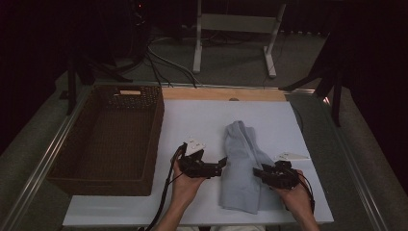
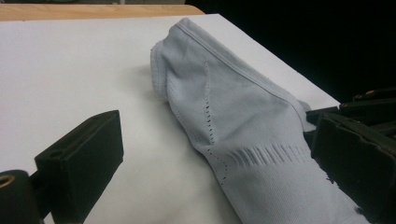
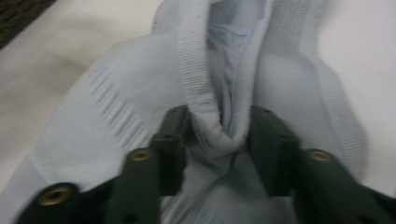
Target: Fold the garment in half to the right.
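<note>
Seen from above: pale blue garment [image 1: 243, 166] lying between left gripper [image 1: 220, 163] and right gripper [image 1: 257, 172], basket [image 1: 72, 163] beyond the left one. Left gripper view: jaws spread wide, gripping nothing, cloth just ahead. Right gripper view: right gripper [image 3: 219, 140] pinching a bunched fold.

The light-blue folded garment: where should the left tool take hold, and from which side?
Grip the garment's long left edge, coming level from the basket side; that edge lies free on the white board, facing the open left tool, while the right tool pinches a fold opposite.
</note>
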`<state>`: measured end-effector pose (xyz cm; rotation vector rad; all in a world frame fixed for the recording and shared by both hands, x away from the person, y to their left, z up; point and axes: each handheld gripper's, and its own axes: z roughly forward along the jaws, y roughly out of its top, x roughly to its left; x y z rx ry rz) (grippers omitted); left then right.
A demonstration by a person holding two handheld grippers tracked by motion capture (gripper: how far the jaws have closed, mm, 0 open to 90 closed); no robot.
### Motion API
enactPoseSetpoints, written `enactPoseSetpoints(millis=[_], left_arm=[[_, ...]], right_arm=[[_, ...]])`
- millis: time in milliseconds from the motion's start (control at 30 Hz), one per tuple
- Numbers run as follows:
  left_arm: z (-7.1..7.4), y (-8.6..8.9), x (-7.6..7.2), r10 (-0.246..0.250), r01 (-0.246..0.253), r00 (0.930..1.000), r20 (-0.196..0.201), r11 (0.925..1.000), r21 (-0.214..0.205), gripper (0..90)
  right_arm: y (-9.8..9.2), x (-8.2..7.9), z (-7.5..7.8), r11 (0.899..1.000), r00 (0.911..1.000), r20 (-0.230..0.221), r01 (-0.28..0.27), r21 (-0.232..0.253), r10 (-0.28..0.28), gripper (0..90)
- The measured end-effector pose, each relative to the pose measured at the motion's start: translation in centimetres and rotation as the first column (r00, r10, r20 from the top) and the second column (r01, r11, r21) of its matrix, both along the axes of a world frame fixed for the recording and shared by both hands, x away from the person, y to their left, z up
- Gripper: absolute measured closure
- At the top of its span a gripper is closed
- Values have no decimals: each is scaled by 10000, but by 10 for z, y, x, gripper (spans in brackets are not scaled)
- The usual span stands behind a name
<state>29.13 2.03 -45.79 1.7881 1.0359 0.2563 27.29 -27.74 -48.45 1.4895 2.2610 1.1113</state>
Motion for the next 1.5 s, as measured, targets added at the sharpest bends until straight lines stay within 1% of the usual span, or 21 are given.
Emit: enactPoseSetpoints(millis=[33, 67, 100, 167, 200, 267, 300, 367, 500, 600, 700, 800, 867, 1000, 1067, 1200, 1267, 1300, 1333, 1367, 1500], left_arm=[[0, 0, 0, -3, 3, 10000, 1, 10000, 39, 41], [-1, -1, 0, -6, 5, 10000, 9, 10000, 62, 41], [-1, -1, 0, -5, 5, 10000, 18, 10000, 90, 41], [-1, -1, 0, -2, 1, 10000, 29, 9999, 105, 41], [-1, -1, 0, -22, 22, 10000, 19, 10000, 61, 41], [-1, -1, -1, -8, 8, 10000, 30, 10000, 65, 41], [-1, -2, -1, -26, 26, 10000, 18, 10000, 48, 41], [-1, -2, -1, -54, 54, 10000, 23, 10000, 70, 41], [-1, -4, -1, -128, 128, 9999, 20, 9999, 69, 41], [-2, -6, -1, -152, 152, 9999, -9, 9999, 3, 41], [-3, -8, -2, -247, 248, 9997, -66, 9997, 10, 41], [-3, -10, -2, -330, 329, 9994, -105, 9995, -36, 41], [-3, -11, -2, -371, 371, 9992, -120, 9993, -26, 41], [-4, -14, -2, -461, 460, 9988, -161, 9989, -15, 41], [-3, -14, -1, -510, 510, 9986, -162, 9987, -31, 41], [-2, -14, -1, -481, 481, 9988, -116, 9988, -76, 42], [-2, -13, -1, -472, 472, 9988, -117, 9989, -47, 41], [-2, -13, -1, -480, 480, 9988, -117, 9988, -41, 41], [-2, -12, -1, -484, 484, 9988, -111, 9988, -47, 41], [-2, -12, -1, -491, 490, 9987, -104, 9988, -70, 41], [-2, -13, -1, -503, 502, 9987, -92, 9987, -69, 41]], right_arm=[[2, -1, 1, 9999, 9999, 88, -74, -143, 75, 710], [2, -1, 1, 9999, 9999, 88, -74, -143, 75, 710], [2, -2, 2, 9997, 9998, 134, -166, -161, 169, 758], [4, -4, 4, 9986, 9988, 355, -310, -428, 325, 821], [4, -5, 6, 9982, 9984, 429, -350, -483, 371, 830], [4, -8, 14, 9979, 9957, 859, -287, -588, 337, 838], [4, -8, 14, 9979, 9957, 859, -287, -588, 337, 838], [2, -9, 20, 9984, 9943, 1034, -191, -532, 246, 839], [-5, -8, 28, 9982, 9915, 1297, -6, -602, 84, 840], [-11, -8, 32, 9984, 9903, 1390, 146, -552, -68, 840], [-21, -8, 35, 9966, 9884, 1493, 387, -722, -276, 842], [-25, -7, 35, 9959, 9880, 1494, 504, -745, -388, 842], [-31, -5, 34, 9920, 9872, 1474, 758, -1014, -604, 842], [-35, -3, 32, 9903, 9866, 1445, 913, -1051, -756, 841], [-38, -1, 30, 9856, 9854, 1454, 1083, -1299, -891, 841], [-40, 0, 25, 9806, 9859, 1338, 1205, -1545, -1001, 840], [-41, 1, 20, 9748, 9859, 1221, 1350, -1773, -1143, 841], [-41, 1, 20, 9748, 9859, 1221, 1350, -1773, -1143, 841], [-42, 2, 17, 9711, 9852, 1145, 1472, -1877, -1272, 840], [-42, 2, 17, 9711, 9852, 1145, 1472, -1877, -1272, 840], [-43, 4, 10, 9697, 9864, 877, 1536, -1902, -1390, 837]])
